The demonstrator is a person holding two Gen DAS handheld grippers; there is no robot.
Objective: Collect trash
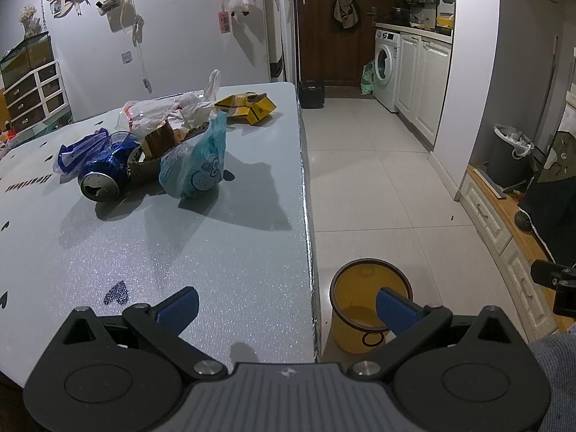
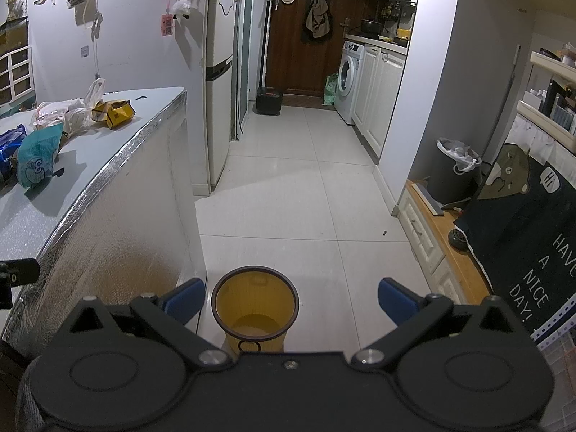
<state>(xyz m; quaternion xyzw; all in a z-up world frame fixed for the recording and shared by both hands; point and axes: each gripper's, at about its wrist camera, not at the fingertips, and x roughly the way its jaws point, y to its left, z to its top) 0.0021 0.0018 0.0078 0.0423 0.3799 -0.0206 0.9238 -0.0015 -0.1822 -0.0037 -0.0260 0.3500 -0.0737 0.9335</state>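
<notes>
Trash lies in a heap on the grey table (image 1: 216, 252): a crushed blue can (image 1: 104, 176), a teal plastic bag (image 1: 196, 163), a brown paper container (image 1: 158, 151), a white plastic bag (image 1: 169, 109), a blue bag (image 1: 77, 151) and a yellow carton (image 1: 248, 106). My left gripper (image 1: 288, 306) hovers open over the table's near right edge, well short of the heap. A yellow bin (image 2: 255, 306) stands empty on the floor beside the table. My right gripper (image 2: 291, 300) hangs open just above the bin, holding nothing. The heap shows at the left of the right wrist view, teal bag (image 2: 36, 160) nearest.
The table's foil-covered side (image 2: 118, 237) drops to a tiled floor (image 2: 306, 194). A fridge (image 2: 219, 72), a washing machine (image 2: 347, 79) and white cabinets line the corridor. A dark lined bin (image 2: 455, 171) and a low wooden cabinet (image 2: 442, 248) stand at the right.
</notes>
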